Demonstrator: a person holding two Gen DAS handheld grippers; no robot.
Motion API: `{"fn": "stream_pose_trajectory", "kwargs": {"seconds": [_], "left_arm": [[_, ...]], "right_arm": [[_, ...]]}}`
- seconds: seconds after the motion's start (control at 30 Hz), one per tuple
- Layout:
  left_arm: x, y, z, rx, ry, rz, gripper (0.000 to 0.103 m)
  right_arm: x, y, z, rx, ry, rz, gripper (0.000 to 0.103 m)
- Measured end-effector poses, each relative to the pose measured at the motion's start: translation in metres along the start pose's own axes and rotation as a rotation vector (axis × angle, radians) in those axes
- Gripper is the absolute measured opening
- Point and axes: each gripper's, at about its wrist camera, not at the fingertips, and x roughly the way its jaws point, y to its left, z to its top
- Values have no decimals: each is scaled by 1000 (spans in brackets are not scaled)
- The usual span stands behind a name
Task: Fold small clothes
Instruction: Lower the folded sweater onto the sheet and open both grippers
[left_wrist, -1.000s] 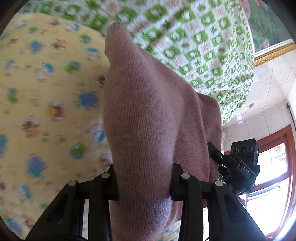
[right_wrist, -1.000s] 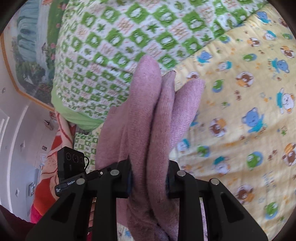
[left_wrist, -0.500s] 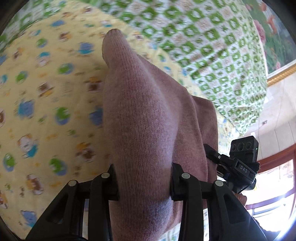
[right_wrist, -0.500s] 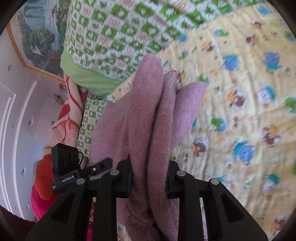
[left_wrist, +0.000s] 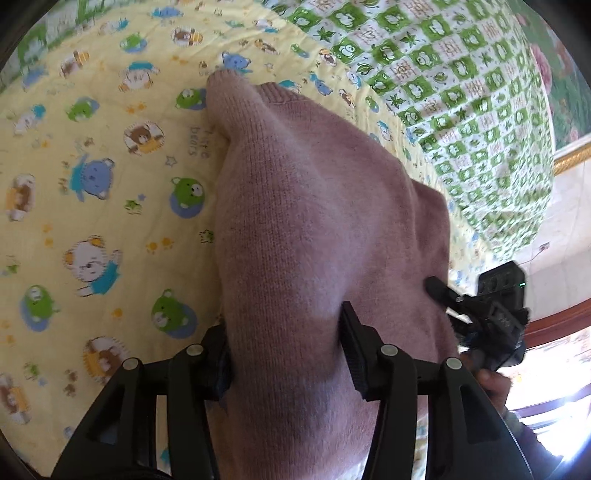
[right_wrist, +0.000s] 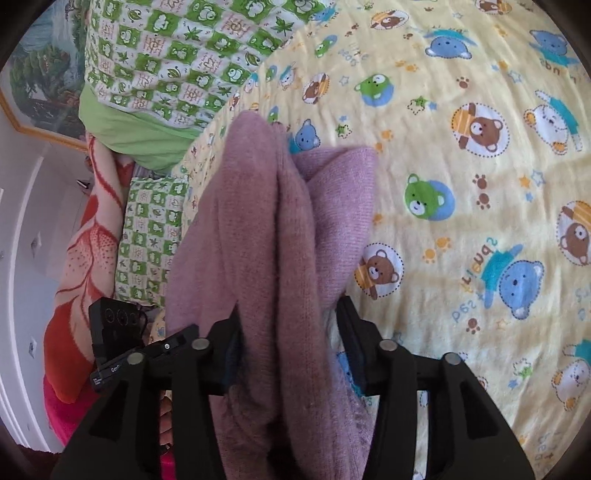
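A folded pink knit sweater (left_wrist: 314, 206) hangs from both grippers, and its far end rests on the yellow bear-print sheet (left_wrist: 92, 184). My left gripper (left_wrist: 286, 350) is opening; the knit still fills the gap and touches both pads. In the right wrist view the sweater (right_wrist: 258, 221) shows as several bunched folds. My right gripper (right_wrist: 290, 339) is opening too: the folds lean on its left pad, and sheet shows between them and the right pad. Each gripper also appears at the edge of the other's view, the right gripper (left_wrist: 495, 317) and the left gripper (right_wrist: 122, 332).
A green-and-white checked quilt (left_wrist: 461, 74) is heaped at the far side of the sheet, seen again as the quilt (right_wrist: 177, 55). An orange patterned blanket (right_wrist: 85, 258) lies at the left. A bright window (left_wrist: 554, 387) lies low at the right. Bare sheet (right_wrist: 461, 184) stretches right of the sweater.
Both grippers came down toward the sheet with the sweater, and its far end now rests there. The right jaws have spread and come off the folds on one side.
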Motion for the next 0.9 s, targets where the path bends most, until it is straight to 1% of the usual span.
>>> {"fn": "stream_pose_trajectory", "kwargs": {"seconds": [0.03, 0.13, 0.3, 0.37, 0.4, 0.43, 0.47, 0.5, 0.6, 0.67, 0.7, 0.73, 0.77, 0.8, 0.83, 0.87, 0.9], "left_arm": [[-6, -3, -3, 15, -7, 24, 52], [-23, -9, -14, 34, -30, 64, 52], [-52, -13, -40, 58, -55, 99, 52], [-62, -17, -54, 80, -65, 137, 52], [-64, -21, -60, 94, -69, 167, 52], [-67, -24, -68, 121, -74, 213, 52], [-69, -26, -76, 143, -75, 249, 52], [-69, -25, -81, 150, -71, 260, 52], [-62, -17, -94, 129, -32, 255, 52], [-58, -10, -99, 112, -14, 247, 52], [-55, -7, -100, 104, -2, 243, 52], [-51, -3, -101, 93, 18, 240, 51], [-47, 0, -100, 85, 33, 239, 51], [-43, 3, -101, 83, 48, 247, 52], [-42, 4, -103, 85, 54, 252, 52], [-40, 4, -103, 85, 59, 256, 52], [-38, 5, -104, 90, 68, 263, 52]], "right_arm": [[-6, 0, -2, 6, -10, -1, 52], [-29, 0, -11, 15, -48, -25, 52], [-74, 10, -39, -36, -113, -86, 52], [-88, 18, -52, -79, -149, -115, 52], [-93, 23, -60, -107, -162, -119, 52], [-97, 28, -67, -134, -165, -117, 52], [-98, 32, -73, -154, -160, -119, 52], [-96, 37, -81, -179, -138, -125, 52], [-83, 43, -95, -241, -74, -178, 52], [-71, 46, -101, -270, -49, -211, 52], [-67, 45, -104, -277, -42, -213, 52], [-63, 44, -105, -278, -37, -212, 48], [-59, 44, -107, -280, -28, -221, 28], [-55, 43, -107, -283, -13, -251, 15], [-55, 44, -108, -281, -17, -265, 10], [-60, 46, -109, -281, -35, -254, 9], [-68, 50, -110, -284, -62, -224, 9]]}}
